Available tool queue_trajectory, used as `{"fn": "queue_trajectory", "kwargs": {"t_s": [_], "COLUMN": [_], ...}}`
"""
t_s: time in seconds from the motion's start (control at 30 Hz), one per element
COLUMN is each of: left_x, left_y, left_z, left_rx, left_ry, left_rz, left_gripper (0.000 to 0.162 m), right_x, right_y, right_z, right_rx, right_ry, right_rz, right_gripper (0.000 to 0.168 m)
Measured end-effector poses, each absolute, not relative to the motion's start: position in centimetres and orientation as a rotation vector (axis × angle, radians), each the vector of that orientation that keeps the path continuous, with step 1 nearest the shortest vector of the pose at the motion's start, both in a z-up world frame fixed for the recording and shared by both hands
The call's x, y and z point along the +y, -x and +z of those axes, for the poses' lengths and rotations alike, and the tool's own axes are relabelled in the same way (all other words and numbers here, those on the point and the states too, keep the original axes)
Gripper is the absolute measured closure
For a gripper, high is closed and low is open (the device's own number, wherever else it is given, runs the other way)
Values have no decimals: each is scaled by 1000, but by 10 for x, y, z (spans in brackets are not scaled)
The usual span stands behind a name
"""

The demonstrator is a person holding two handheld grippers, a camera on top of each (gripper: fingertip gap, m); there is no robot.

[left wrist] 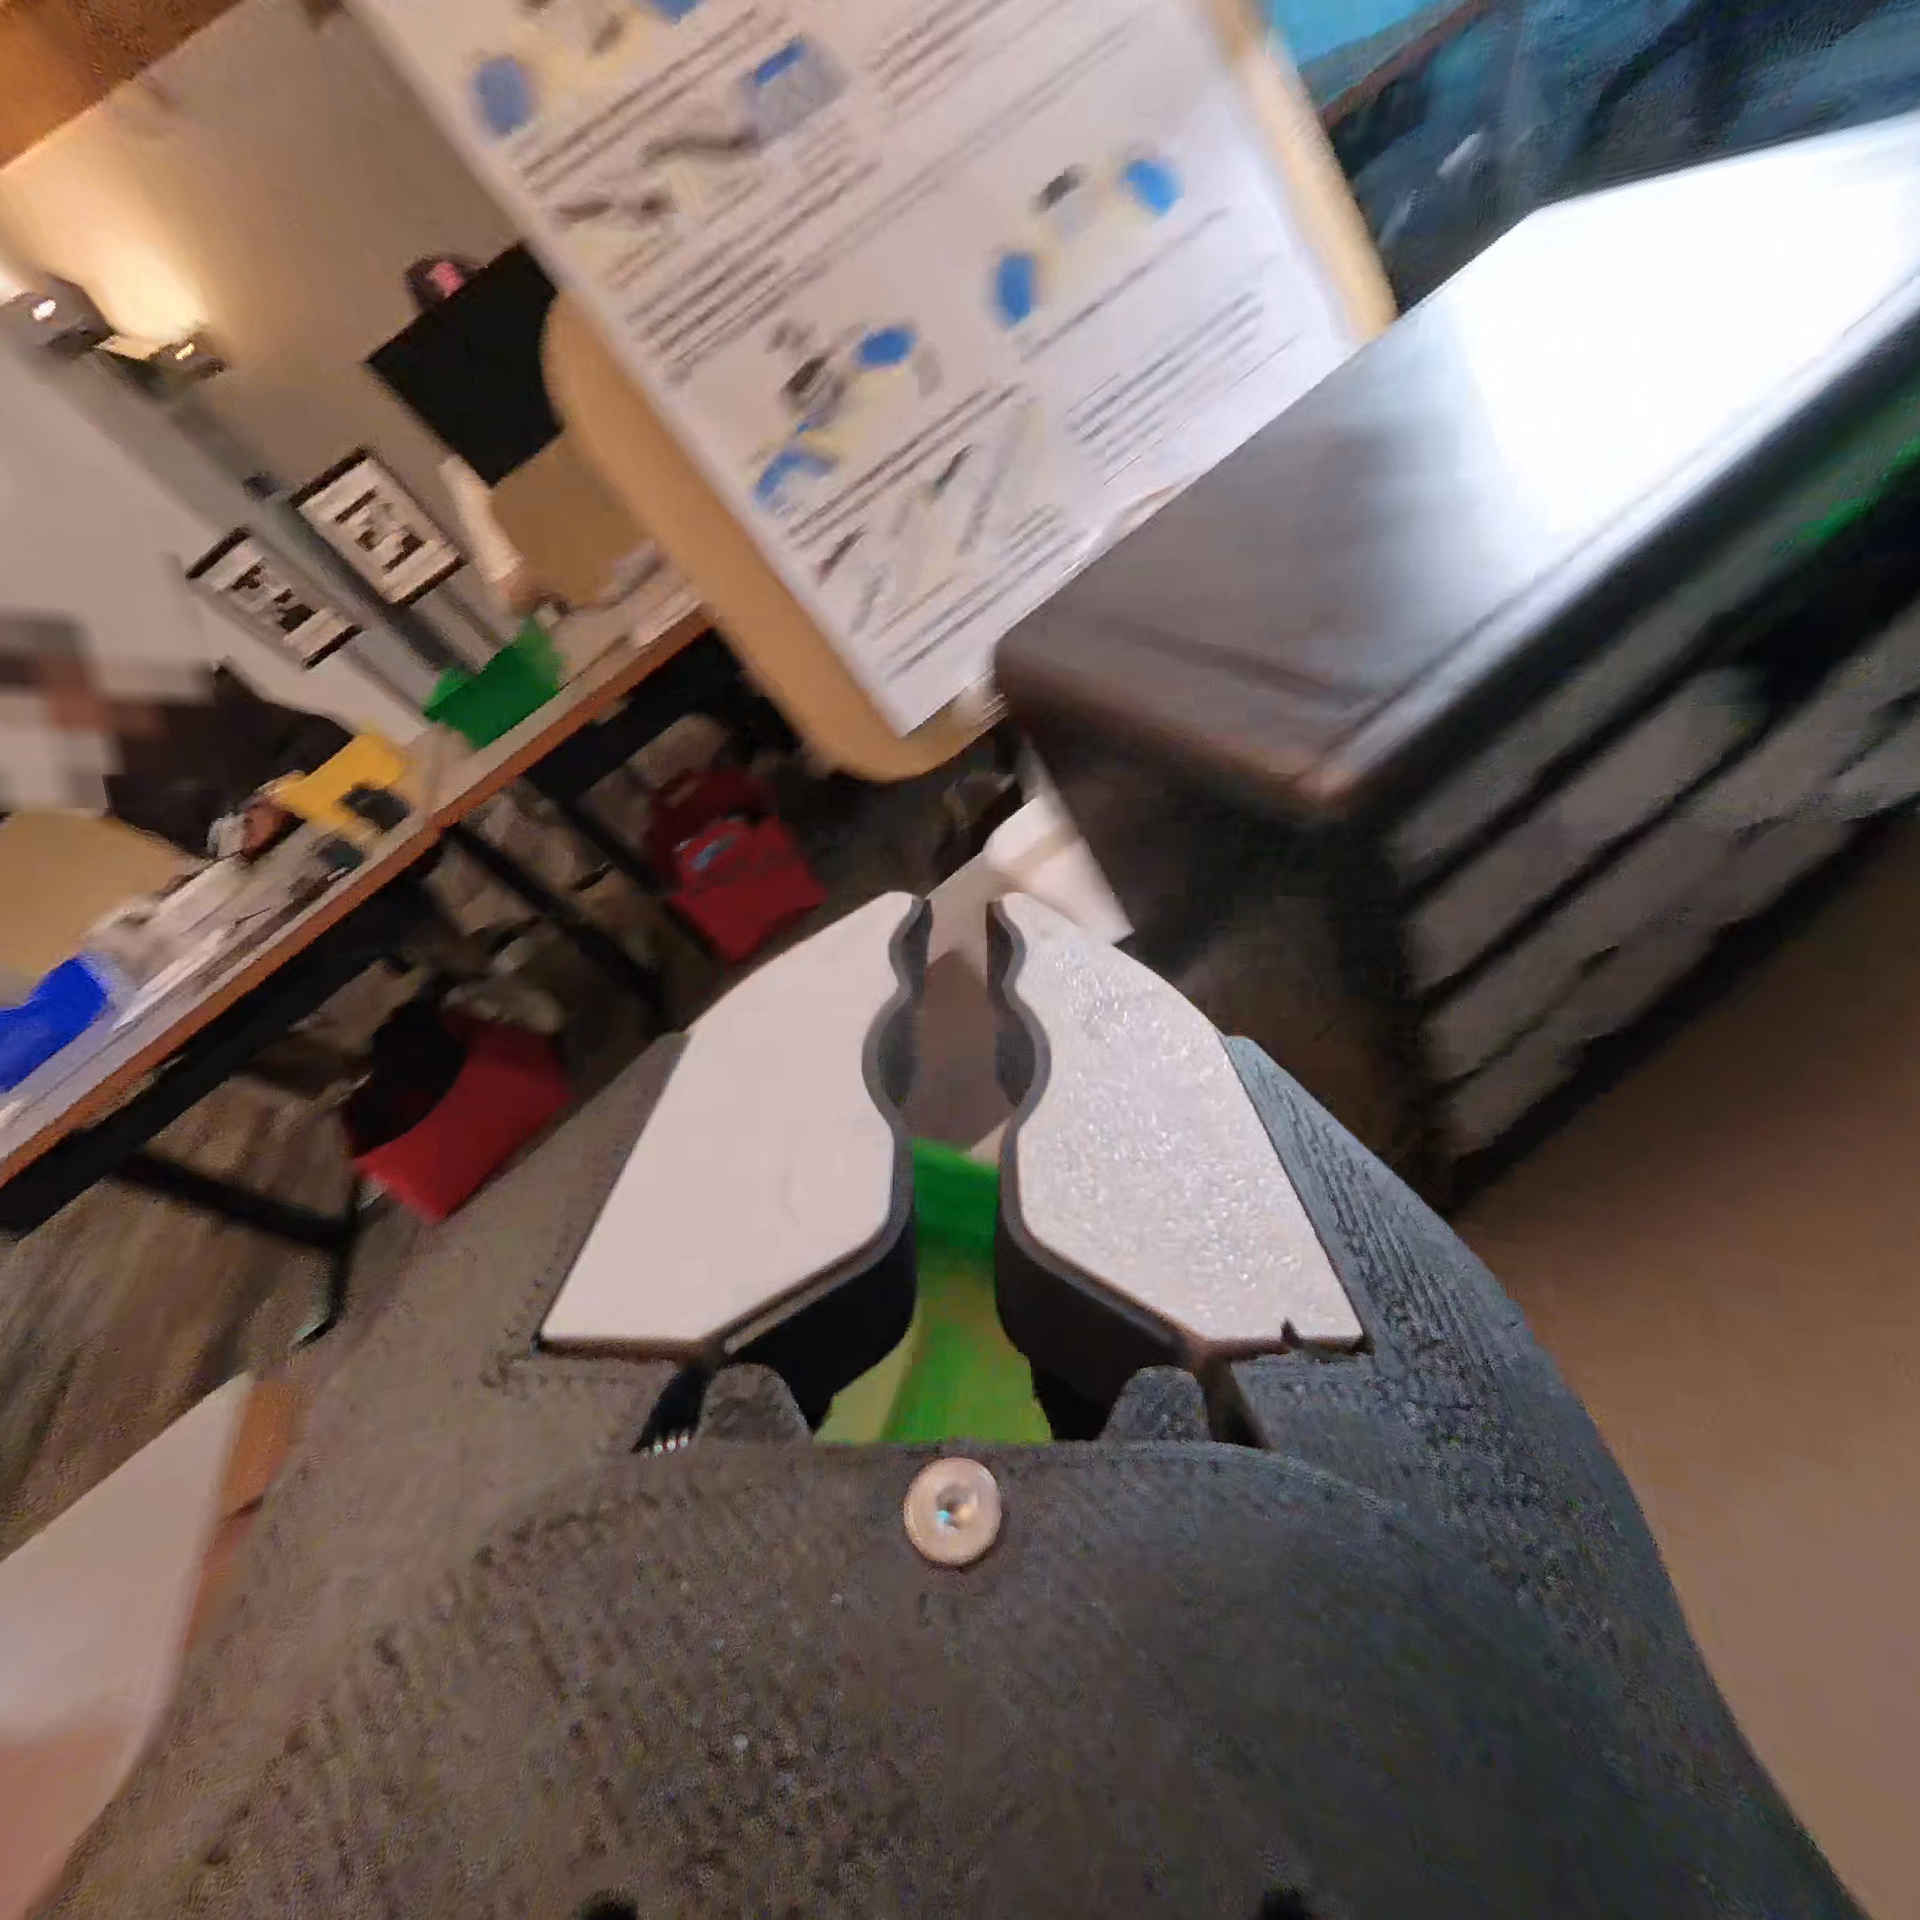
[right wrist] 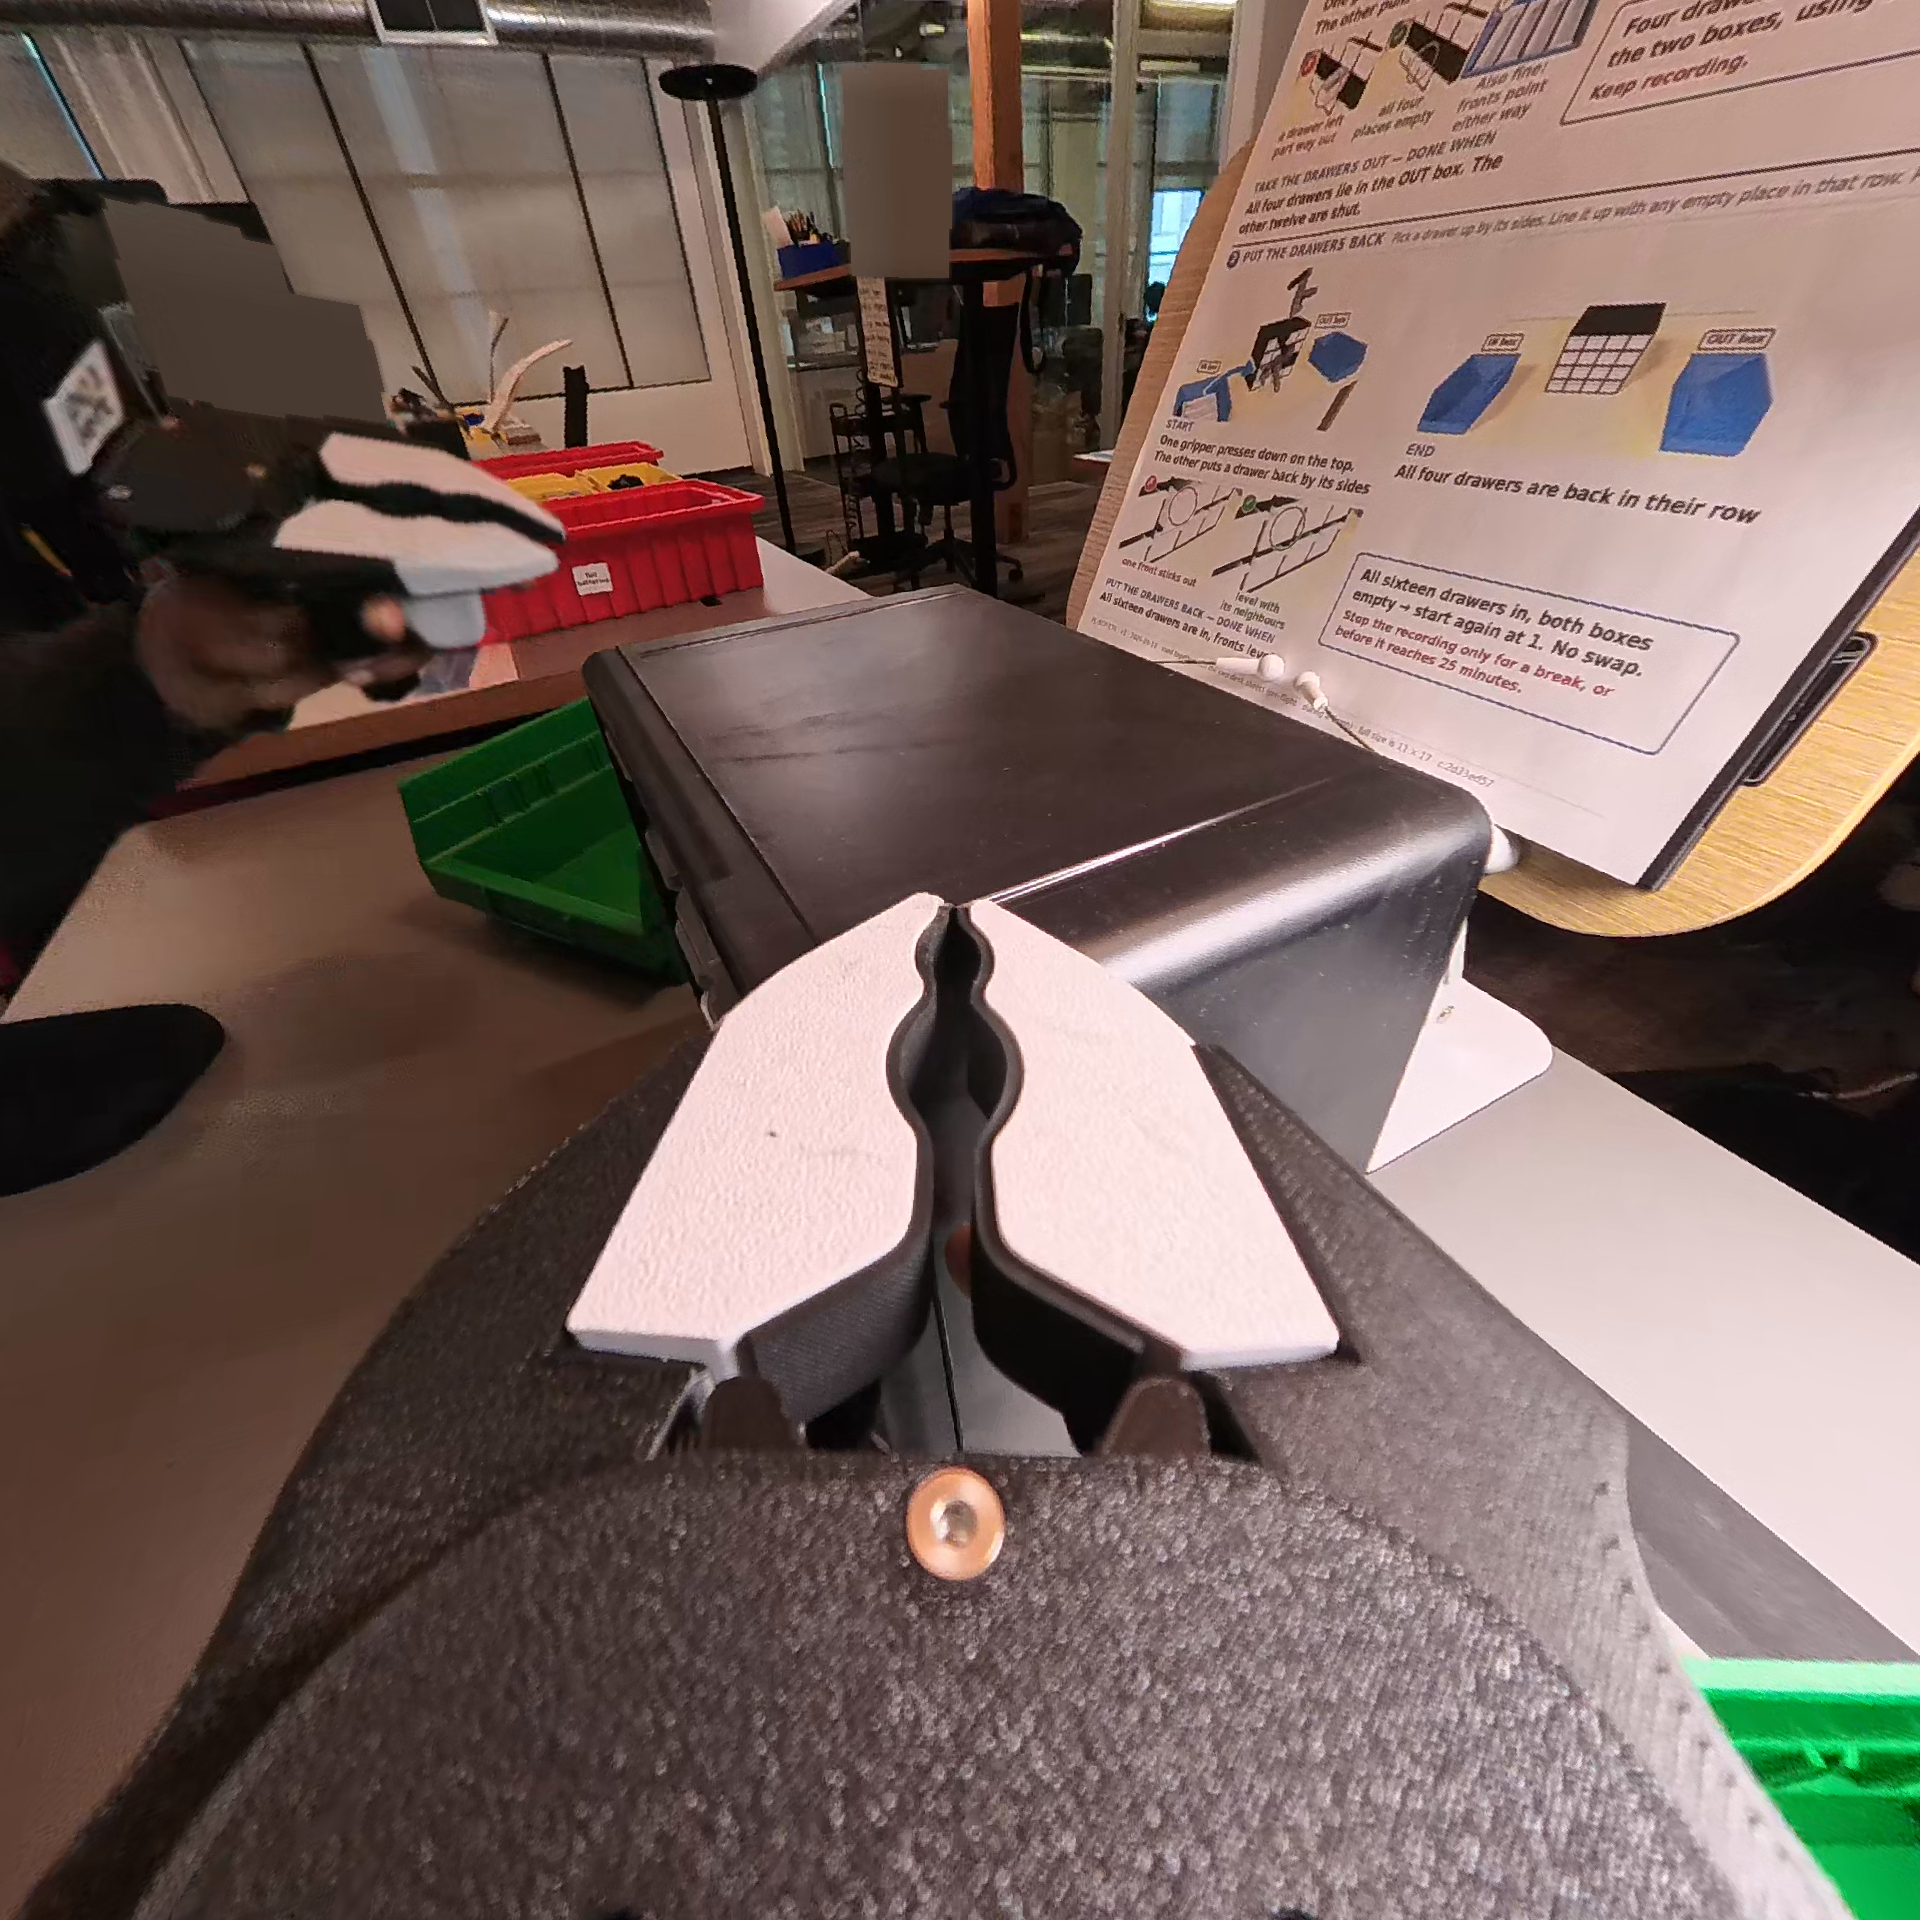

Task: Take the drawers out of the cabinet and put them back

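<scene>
Left wrist view: the picture is motion-blurred and tilted. The left gripper (left wrist: 956, 925) holds nothing, its fingers (left wrist: 769, 1132) nearly closed with only a narrow slot between the tips. The black cabinet (left wrist: 1382, 582) lies ahead and to the right, its rows of drawers (left wrist: 1579, 914) facing down-right, all seemingly pushed in. A green bin (left wrist: 951, 1299) shows beneath, through the slot between the fingers.

Right wrist view: the right gripper (right wrist: 954, 912) is clenched on nothing, tips touching, right at the cabinet's near top corner and pointing along its long top. Another green bin (right wrist: 530, 842) sits on the desk (right wrist: 312, 1195) against the cabinet's left side, where the drawer fronts face. The left gripper hangs well off to that side, apart from the cabinet. By my reading, the left is better placed to reach a drawer, while the right could brace the top.
</scene>
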State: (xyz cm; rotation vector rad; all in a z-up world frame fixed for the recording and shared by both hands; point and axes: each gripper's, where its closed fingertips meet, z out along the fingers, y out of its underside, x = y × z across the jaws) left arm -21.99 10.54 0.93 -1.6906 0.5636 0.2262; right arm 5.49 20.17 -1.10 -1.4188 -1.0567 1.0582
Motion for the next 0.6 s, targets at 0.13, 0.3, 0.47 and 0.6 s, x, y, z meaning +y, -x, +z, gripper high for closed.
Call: {"fn": "queue_trajectory", "kwargs": {"t_s": [0.13,0.3,0.47,0.6], "left_x": [118,102,73,66], "left_y": [322,411,446,459], "left_z": [-27,-121,-191,-212], "left_rx": [609,863,1085,1204], "left_ry": [1984,2464,2845,2963], "left_rz": [446,660,757,875], "left_gripper": [142,135,128,137], "right_x": [202,202,202,202], "right_y": [-55,-55,-55,-55], "right_z": [-11,-11,-11,-11], "right_rx": [-1051,-1047,-1048,-1051], "right_ry": [1420,1419,1416,1415], "right_rz": [1068,1073,1080,1081], "right_gripper": [168,168,168,168]}}
